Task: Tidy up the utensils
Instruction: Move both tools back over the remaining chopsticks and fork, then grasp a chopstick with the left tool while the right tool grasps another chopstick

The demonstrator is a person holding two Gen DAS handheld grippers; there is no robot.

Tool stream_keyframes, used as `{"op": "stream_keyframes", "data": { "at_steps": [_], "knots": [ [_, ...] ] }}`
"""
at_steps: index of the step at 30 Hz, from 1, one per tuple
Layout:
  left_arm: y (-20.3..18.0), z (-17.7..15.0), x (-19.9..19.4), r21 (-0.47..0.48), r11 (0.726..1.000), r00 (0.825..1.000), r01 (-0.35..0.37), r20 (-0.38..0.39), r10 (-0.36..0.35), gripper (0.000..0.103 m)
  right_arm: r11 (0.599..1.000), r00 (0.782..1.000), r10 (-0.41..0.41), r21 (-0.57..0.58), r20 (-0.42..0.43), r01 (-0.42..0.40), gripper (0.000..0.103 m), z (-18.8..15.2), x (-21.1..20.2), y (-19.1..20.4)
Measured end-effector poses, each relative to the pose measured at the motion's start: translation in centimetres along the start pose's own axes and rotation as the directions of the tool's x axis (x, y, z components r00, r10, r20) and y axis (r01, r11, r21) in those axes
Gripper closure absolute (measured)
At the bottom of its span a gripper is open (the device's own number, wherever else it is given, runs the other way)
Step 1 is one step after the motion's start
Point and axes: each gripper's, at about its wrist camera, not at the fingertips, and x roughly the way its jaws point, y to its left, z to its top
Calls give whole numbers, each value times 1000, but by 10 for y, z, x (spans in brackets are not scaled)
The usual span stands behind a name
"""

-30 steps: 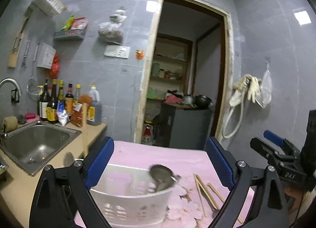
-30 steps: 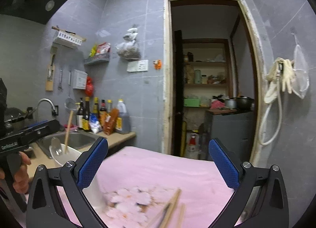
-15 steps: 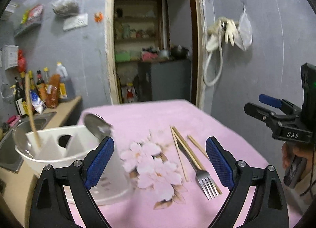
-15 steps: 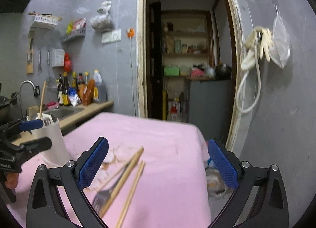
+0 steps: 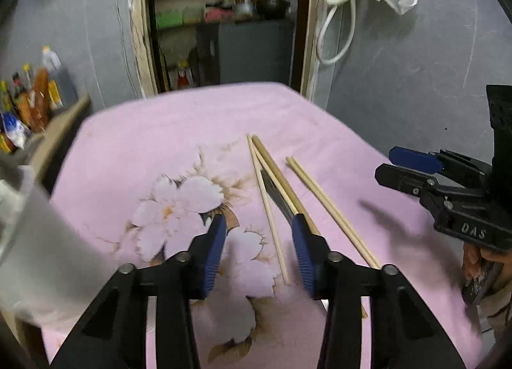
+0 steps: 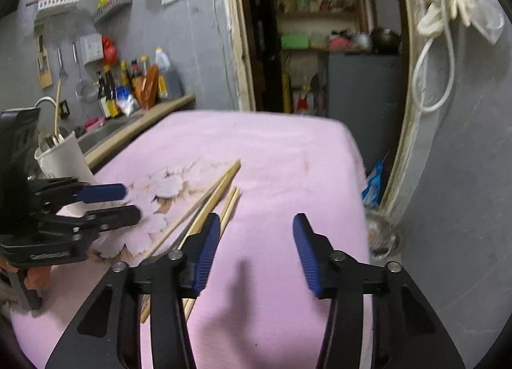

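Both my left gripper (image 5: 259,252) and right gripper (image 6: 256,250) just narrowed, half-open and empty, so among the loose pale wooden chopsticks (image 5: 329,209) beside the dark-handled fork (image 5: 278,193) I'll probably scatter them.

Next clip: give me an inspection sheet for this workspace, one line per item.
Surface: pink flowered tablecloth.
Job's things: wooden chopsticks loose on the cloth with a fork among them; white utensil holder at the table's edge, with utensils standing in it.
Clutter: nothing seen on the cloth.
Grippers: left tongs and right tongs both part open, jaws just been closing; one chopstick lies between the left jaws, ungripped; right holds nothing.
Cables: white hose hanging on the wall.
Surroundings: sauce bottles, open doorway.
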Motion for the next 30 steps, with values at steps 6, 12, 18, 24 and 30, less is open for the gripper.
{"op": "stream_keyframes", "data": {
  "at_steps": [6,12,18,24,30],
  "knots": [
    [8,6,28,-36,999,997,21,-74,-24,76,999,996,35,-12,-76,-36,67,7,22,3],
    [16,6,41,-81,996,992,37,-116,-47,84,998,988,58,-16,-143,-61,75,14,45,9],
    [21,9,45,-117,992,991,55,-118,-69,89,997,977,64,-18,-205,-69,82,19,64,11],
    [22,12,45,-119,990,988,77,-124,-91,90,999,973,29,-29,-227,-36,90,23,73,15],
    [18,17,57,-119,989,982,91,-153,-108,90,998,965,36,-35,-259,-47,90,21,78,18]
  ]
}}
